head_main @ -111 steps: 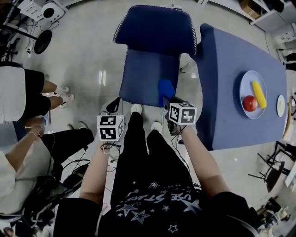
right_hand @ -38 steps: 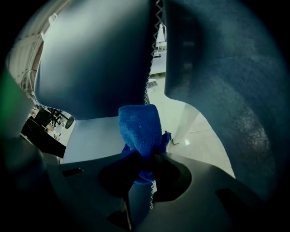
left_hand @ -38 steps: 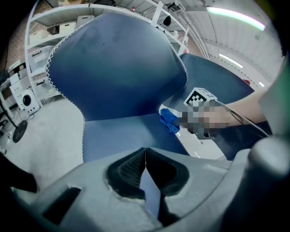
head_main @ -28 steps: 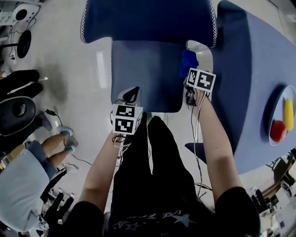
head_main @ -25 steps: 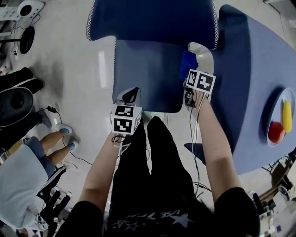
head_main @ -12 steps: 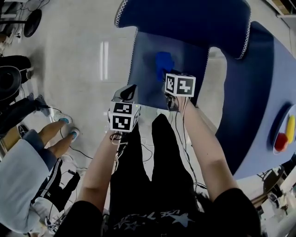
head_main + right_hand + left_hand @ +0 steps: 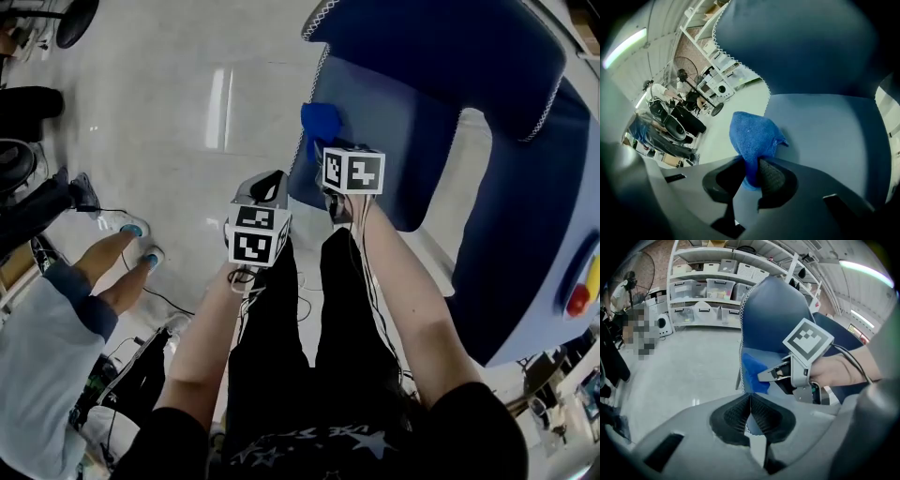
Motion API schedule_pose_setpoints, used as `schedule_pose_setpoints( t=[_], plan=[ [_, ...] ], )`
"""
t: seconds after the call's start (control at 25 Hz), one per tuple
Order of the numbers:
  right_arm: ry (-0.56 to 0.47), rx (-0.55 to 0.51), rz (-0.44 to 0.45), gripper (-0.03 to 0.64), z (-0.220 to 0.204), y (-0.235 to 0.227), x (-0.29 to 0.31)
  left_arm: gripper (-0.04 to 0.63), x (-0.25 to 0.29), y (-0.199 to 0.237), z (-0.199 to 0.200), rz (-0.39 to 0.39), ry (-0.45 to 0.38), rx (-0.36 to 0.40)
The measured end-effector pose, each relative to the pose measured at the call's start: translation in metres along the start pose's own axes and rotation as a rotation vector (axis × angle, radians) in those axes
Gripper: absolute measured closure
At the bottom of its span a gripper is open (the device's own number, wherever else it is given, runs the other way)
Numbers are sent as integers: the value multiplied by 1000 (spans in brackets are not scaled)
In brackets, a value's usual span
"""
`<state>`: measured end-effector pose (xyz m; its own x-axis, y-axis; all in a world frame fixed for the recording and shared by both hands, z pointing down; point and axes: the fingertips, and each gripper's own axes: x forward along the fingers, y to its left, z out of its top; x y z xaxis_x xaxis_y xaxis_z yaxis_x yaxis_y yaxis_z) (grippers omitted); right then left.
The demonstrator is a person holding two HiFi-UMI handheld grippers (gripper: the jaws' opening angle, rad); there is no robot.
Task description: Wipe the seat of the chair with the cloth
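Note:
A dark blue chair fills the top right of the head view, with its seat [image 7: 394, 141] below the backrest [image 7: 450, 47]. My right gripper [image 7: 325, 155] is shut on a bright blue cloth [image 7: 319, 124] and holds it against the seat's front left edge. In the right gripper view the cloth [image 7: 752, 136] bunches out of the right gripper [image 7: 752, 176] over the seat [image 7: 825, 126]. My left gripper [image 7: 268, 189] hangs over the floor just left of the seat's front corner. In its own view the left gripper [image 7: 750, 409] is shut on nothing, and the cloth [image 7: 752, 371] shows ahead of it.
A blue table [image 7: 553, 187] stands right of the chair, with a plate of food [image 7: 583, 286] at the picture's edge. Other people's legs and shoes [image 7: 131, 234] and cables lie on the floor at the left. Shelves of bins [image 7: 708, 287] and a fan [image 7: 686, 75] stand farther off.
My right gripper has carried the cloth across the seat from its right side to its front left edge. The left gripper has stayed shut beside the chair.

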<state>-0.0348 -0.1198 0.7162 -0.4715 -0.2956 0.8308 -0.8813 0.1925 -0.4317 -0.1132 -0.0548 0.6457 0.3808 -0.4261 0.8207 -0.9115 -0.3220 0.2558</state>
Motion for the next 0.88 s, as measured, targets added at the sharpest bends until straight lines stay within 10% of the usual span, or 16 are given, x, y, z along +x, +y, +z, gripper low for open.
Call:
schedule_pose_setpoints(
  t=[0.88],
  plan=[
    [8,74,-130,543,-27,-59,-29,575,5,-40,-8,-78,49,72]
  ],
)
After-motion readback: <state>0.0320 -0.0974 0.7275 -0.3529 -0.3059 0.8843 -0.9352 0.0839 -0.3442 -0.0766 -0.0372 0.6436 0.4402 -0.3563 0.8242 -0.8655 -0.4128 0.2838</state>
